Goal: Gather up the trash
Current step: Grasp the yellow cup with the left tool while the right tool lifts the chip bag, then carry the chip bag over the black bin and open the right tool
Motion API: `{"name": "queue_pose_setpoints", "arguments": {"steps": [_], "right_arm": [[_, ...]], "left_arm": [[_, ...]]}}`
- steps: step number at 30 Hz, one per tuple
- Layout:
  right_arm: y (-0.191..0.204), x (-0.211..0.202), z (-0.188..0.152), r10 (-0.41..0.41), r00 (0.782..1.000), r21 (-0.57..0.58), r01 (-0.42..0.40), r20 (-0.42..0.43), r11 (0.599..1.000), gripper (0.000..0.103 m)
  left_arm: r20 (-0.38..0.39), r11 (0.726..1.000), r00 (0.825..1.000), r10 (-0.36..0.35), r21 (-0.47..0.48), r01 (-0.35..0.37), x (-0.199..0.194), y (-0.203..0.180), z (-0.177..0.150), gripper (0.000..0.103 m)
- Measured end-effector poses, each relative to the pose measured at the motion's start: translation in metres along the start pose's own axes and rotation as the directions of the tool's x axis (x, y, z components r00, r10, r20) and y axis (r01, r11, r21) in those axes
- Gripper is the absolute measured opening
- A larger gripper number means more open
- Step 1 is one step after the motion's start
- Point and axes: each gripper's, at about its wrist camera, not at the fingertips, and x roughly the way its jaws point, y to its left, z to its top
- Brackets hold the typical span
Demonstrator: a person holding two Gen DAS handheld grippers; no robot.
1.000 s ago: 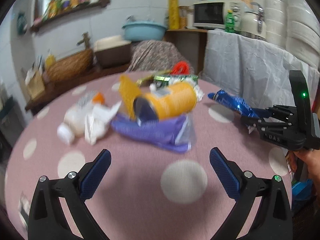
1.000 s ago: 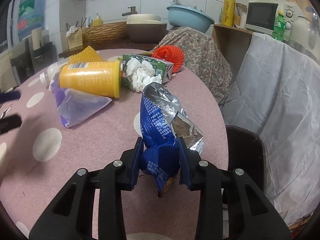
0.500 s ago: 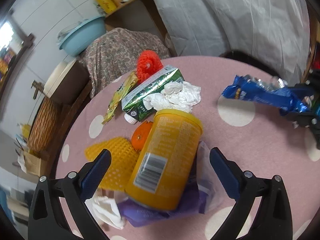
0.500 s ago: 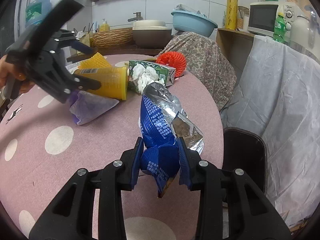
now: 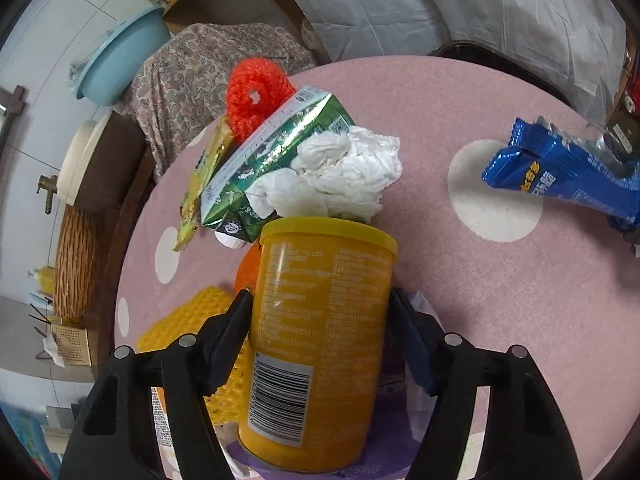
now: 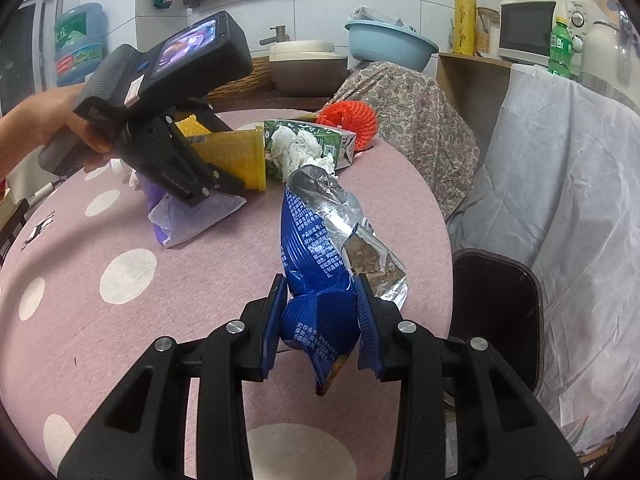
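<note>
A yellow can (image 5: 320, 320) lies on its side on a purple plastic bag (image 6: 188, 216) on the pink dotted table (image 5: 460, 280). My left gripper (image 5: 320, 300) straddles the can from above, its jaws closing, and both pads touch the can's sides. Past the can lie a green carton (image 5: 272, 148) with crumpled white tissue (image 5: 344, 176), a red mesh ring (image 5: 256, 96) and a yellow mesh pad (image 5: 188, 320). My right gripper (image 6: 320, 284) is shut on a blue snack bag (image 6: 316, 240), held above the table's right side.
A black chair seat (image 6: 496, 304) stands off the table's right edge, beside furniture draped in grey cloth (image 6: 560, 180). A patterned cloth covers a seat (image 6: 404, 96) behind the table. A person's hand (image 6: 60, 120) holds the left gripper's handle.
My left gripper rolled and moved forward over the trash pile, then came down on the yellow can with its jaws narrowing. The right gripper kept still with the blue bag.
</note>
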Motion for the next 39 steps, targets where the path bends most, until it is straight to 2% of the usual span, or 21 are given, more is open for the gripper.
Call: {"name": "queue_pose_setpoints", "arguments": {"steps": [8,12,16,25,29,34,37,39], "right_arm": [[-0.003,-0.009,-0.002,0.028,0.999,0.029,-0.028,0.02,0.999,0.036],[-0.007,-0.015,-0.005,0.058,0.998,0.059,-0.06,0.038,0.996,0.036],[-0.013,-0.021,-0.007,0.088,0.995,0.086,-0.092,0.052,0.992,0.036],[-0.023,-0.035,-0.011,0.121,0.989,0.114,-0.131,0.088,0.985,0.036],[-0.04,-0.047,-0.012,0.112,0.988,0.146,-0.128,0.11,0.981,0.036],[-0.091,-0.062,-0.009,0.001,0.992,0.208,-0.028,0.126,0.978,0.036],[-0.132,-0.049,-0.008,-0.077,0.995,0.266,0.057,0.064,0.962,0.036],[-0.156,-0.03,-0.013,-0.091,0.996,0.304,0.084,0.009,0.949,0.036]], "left_arm": [[0.116,0.99,0.993,-0.009,-0.138,0.025,-0.023,0.015,-0.01,0.068],[0.216,0.963,0.976,-0.019,-0.26,0.076,-0.048,0.028,-0.024,0.067],[0.297,0.944,0.955,0.016,-0.32,0.084,-0.066,0.025,-0.041,0.066],[0.382,0.91,0.924,0.022,-0.391,0.14,-0.083,0.017,-0.052,0.066],[0.419,0.911,0.908,0.011,-0.379,0.164,-0.094,0.008,-0.038,0.066],[0.489,0.914,0.872,-0.019,-0.345,0.213,-0.11,-0.006,-0.003,0.066],[0.527,0.91,0.848,-0.055,-0.322,0.26,-0.115,-0.02,0.029,0.066],[0.544,0.904,0.834,-0.091,-0.305,0.298,-0.113,-0.033,0.051,0.066]]}}
